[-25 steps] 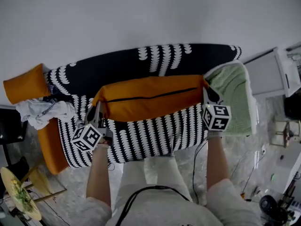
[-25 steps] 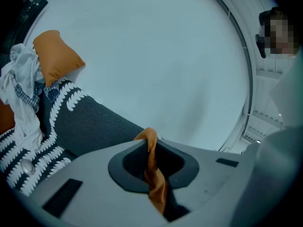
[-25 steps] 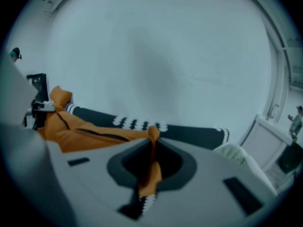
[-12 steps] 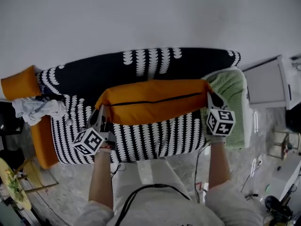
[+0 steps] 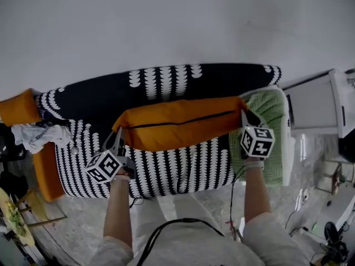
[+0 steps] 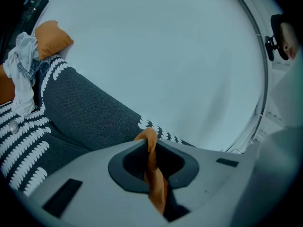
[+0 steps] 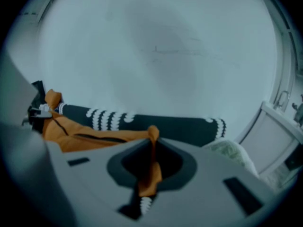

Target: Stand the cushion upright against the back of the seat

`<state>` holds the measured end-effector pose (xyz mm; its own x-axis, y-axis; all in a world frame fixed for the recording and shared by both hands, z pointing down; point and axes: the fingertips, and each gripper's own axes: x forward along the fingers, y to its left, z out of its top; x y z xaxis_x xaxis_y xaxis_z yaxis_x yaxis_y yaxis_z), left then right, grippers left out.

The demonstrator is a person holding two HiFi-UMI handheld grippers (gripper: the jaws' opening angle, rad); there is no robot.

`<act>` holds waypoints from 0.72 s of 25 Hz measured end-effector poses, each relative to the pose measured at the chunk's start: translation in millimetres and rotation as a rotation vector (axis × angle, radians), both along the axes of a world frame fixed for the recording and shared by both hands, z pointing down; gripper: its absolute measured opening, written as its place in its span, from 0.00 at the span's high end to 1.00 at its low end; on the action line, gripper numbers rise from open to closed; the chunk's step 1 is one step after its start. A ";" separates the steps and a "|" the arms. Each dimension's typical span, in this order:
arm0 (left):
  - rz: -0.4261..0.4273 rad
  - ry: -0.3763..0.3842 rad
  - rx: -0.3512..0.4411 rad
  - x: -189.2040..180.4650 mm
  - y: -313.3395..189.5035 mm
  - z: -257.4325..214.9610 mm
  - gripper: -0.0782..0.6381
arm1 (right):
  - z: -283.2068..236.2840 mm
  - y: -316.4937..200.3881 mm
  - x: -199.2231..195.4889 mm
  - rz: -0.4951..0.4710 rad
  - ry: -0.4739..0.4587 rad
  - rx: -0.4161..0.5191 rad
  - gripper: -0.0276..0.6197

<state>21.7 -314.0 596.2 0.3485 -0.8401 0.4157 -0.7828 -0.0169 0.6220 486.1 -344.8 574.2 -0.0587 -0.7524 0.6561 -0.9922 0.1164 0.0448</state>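
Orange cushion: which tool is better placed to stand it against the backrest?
Roughly even: left tool and right tool each pinch an end corner of the cushion. Slight edge right; its end looks nearer the backrest.

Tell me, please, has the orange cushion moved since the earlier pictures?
Yes: the orange cushion has shifted slightly right along the sofa backrest, toward the green blanket.

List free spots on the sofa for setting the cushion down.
Bare: sofa seat in front of the held orange cushion, and the backrest behind it. Crowded: left end with crumpled clothes; right end with green blanket.
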 end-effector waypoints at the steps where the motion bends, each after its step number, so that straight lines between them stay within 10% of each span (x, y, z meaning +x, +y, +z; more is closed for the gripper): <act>1: -0.007 -0.009 -0.003 1.1 -3.9 4.5 0.82 | 4.1 -5.6 0.8 -0.004 -0.002 -0.001 0.89; 18: -0.020 -0.139 0.062 -3.1 -71.2 35.4 0.82 | 35.6 -80.6 -7.3 -0.081 0.015 0.014 0.89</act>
